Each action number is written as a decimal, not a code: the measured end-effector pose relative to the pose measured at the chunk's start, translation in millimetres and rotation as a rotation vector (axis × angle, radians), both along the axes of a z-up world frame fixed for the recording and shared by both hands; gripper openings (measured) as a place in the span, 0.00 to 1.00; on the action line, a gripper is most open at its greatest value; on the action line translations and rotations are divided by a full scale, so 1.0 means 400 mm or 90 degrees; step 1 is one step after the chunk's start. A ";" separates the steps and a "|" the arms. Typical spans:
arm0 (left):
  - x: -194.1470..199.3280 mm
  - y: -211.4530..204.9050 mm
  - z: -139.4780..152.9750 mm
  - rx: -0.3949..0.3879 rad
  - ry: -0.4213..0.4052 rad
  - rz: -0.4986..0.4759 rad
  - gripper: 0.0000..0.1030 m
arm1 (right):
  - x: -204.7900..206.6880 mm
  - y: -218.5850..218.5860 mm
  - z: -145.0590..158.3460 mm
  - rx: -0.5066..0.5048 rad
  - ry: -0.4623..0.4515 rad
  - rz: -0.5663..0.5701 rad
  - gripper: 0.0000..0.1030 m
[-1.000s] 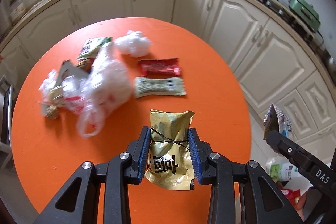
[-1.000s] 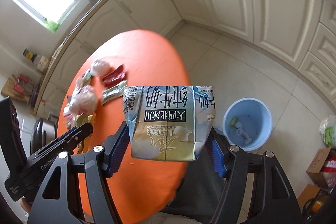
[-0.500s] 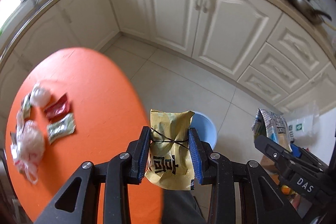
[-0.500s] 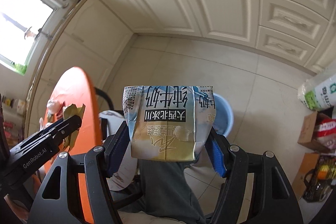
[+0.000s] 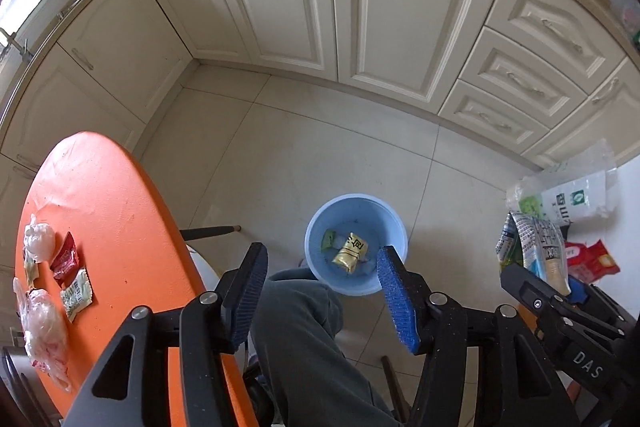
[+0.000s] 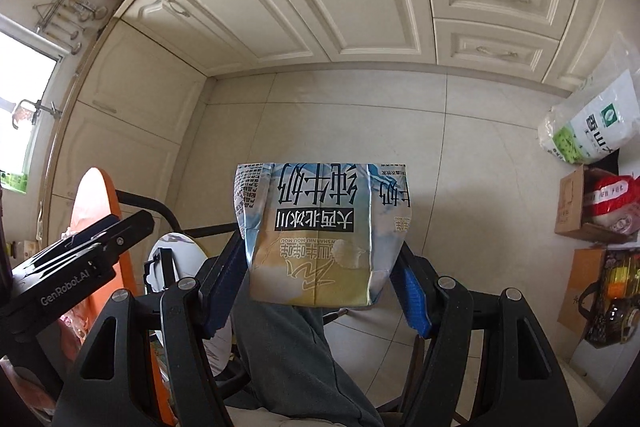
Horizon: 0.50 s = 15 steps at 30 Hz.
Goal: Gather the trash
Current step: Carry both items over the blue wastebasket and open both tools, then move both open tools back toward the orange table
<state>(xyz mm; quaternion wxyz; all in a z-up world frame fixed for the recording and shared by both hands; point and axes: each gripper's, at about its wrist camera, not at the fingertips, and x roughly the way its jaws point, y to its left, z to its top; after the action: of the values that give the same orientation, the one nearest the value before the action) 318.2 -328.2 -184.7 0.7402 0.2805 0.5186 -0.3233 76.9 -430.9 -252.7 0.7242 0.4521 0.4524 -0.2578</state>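
My left gripper point(image 5: 320, 267) hangs over the blue bin point(image 5: 394, 223) on the floor, its jaws opening with nothing between them. The gold snack packet point(image 5: 351, 251) lies inside the bin among other scraps. My right gripper point(image 6: 322, 275) is shut on a crumpled milk carton point(image 6: 320, 231), held above the tiled floor; the carton point(image 5: 536, 247) also shows at the right edge of the left wrist view. On the orange table point(image 5: 112, 227) lie a red wrapper point(image 5: 65, 259), a green-white wrapper point(image 5: 77, 293), a white wad point(image 5: 38, 241) and a clear plastic bag point(image 5: 42, 335).
Cream cabinets point(image 5: 340, 7) line the far wall. A person's grey trouser leg point(image 5: 304, 339) sits below the grippers, by a stool point(image 6: 180, 267). A white sack point(image 6: 592, 123), cardboard boxes point(image 6: 572, 211) and a dark bag point(image 6: 616, 303) stand on the floor at right.
Both grippers swung from over the table to over the floor and bin. The left jaws parted and the gold packet dropped into the bin. The right keeps the carton.
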 end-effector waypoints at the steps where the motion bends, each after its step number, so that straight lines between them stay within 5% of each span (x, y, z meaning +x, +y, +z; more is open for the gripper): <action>1: 0.000 0.000 -0.002 -0.001 0.001 0.003 0.52 | 0.008 0.001 -0.005 0.003 0.003 0.004 0.67; 10: -0.018 0.052 0.009 -0.007 -0.009 0.027 0.52 | 0.107 0.038 -0.013 0.013 -0.008 0.067 0.69; 15: -0.023 0.094 0.023 -0.011 -0.016 0.045 0.54 | 0.135 0.043 -0.005 0.024 -0.033 0.064 0.86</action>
<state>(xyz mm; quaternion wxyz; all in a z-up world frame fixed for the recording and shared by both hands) 309.0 -290.7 -175.7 0.7598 0.2598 0.5162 -0.2979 130.9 -413.8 -254.6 0.7390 0.4487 0.4607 -0.2009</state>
